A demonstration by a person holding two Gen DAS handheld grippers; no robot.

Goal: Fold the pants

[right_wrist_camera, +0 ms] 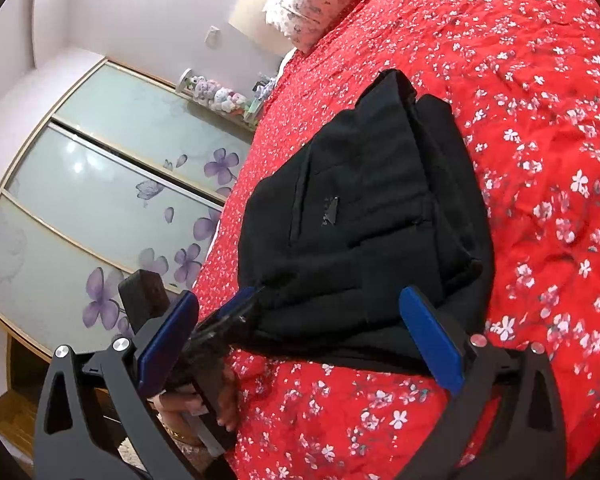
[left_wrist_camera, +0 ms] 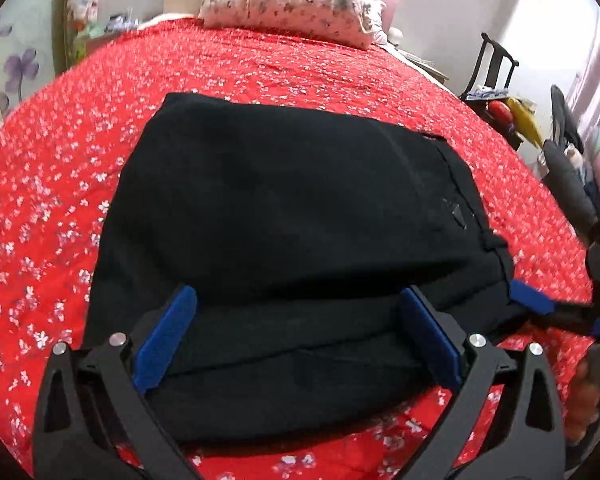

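Observation:
The black pants (left_wrist_camera: 284, 216) lie folded into a compact stack on the red floral bedspread (left_wrist_camera: 52, 208). They also show in the right wrist view (right_wrist_camera: 364, 216). My left gripper (left_wrist_camera: 296, 332) is open, its blue pads spread over the near folded edge, holding nothing. My right gripper (right_wrist_camera: 300, 336) is open at the stack's near corner, empty. The right gripper's blue finger (left_wrist_camera: 530, 296) shows at the pants' right edge in the left wrist view. The left gripper (right_wrist_camera: 236, 312) shows in the right wrist view, touching the stack's corner.
A floral pillow (left_wrist_camera: 292, 4) lies at the head of the bed. A dark chair with clutter (left_wrist_camera: 500, 92) stands to the right of the bed. Sliding wardrobe doors with purple flowers (right_wrist_camera: 100, 208) stand beside the bed. Stuffed toys (right_wrist_camera: 216, 92) sit on a ledge.

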